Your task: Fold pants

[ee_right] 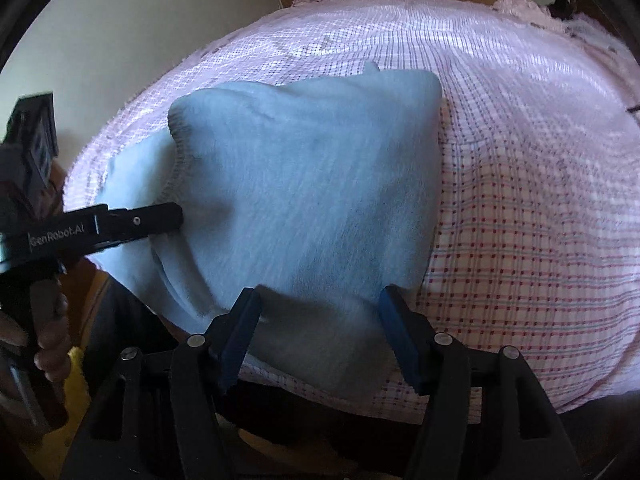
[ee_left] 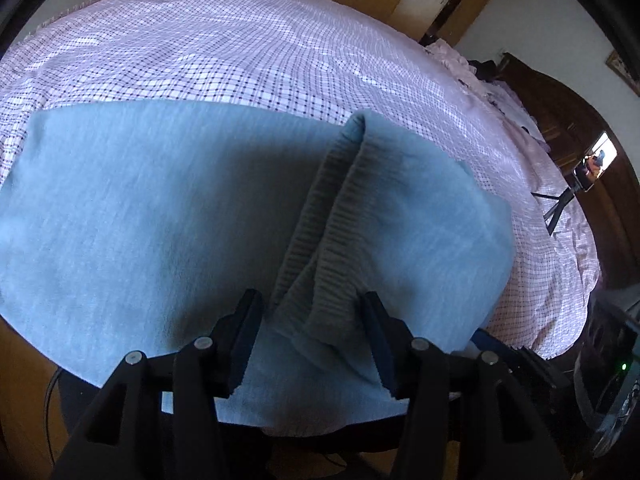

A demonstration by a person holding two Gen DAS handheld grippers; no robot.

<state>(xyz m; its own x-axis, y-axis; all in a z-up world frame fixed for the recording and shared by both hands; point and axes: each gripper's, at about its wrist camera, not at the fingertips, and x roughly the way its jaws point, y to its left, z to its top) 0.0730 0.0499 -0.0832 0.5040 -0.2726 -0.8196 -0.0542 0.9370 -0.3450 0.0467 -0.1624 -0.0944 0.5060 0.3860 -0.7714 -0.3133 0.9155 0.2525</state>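
**Desk:** What are you seeing off the left gripper (ee_left: 312,312)?

**Me:** I'm looking down along its fingers at the light blue pants (ee_left: 160,220), which are lying on the checked pink bedsheet (ee_left: 260,52) at the near edge of the bed. The ribbed grey cuffs (ee_left: 332,240) are sitting right between the two pads. They are running as a narrow double band straight away from the tool, out to a rounded blue fold at the far end. The jaws are standing apart on either side of that band. I'm not seeing the pads pressing on it, so I'm calling this tool released.

**Desk:** And the long axis of the garment?

**Me:** From the left camera the broad blue panel is stretching off to the tool's left, crosswise to the way the fingers point, while the cuffs are pointing forward.

**Desk:** Right side?

**Me:** The right gripper (ee_right: 318,304) is hovering over another part of the pants (ee_right: 300,184). Here the cloth is bunching into a folded slab reaching forward and slightly left from the tool. Cloth is lying between the blue pads, but the jaws are standing wide and I'm not seeing them clamping it: released too.

**Desk:** Can you see the other tool from there?

**Me:** Yes, the left gripper (ee_right: 176,216) is coming in from the tool's left, its tip against the blue cloth, with a hand (ee_right: 48,344) gripping its handle. Plain sheet (ee_right: 520,240) is lying to the right.
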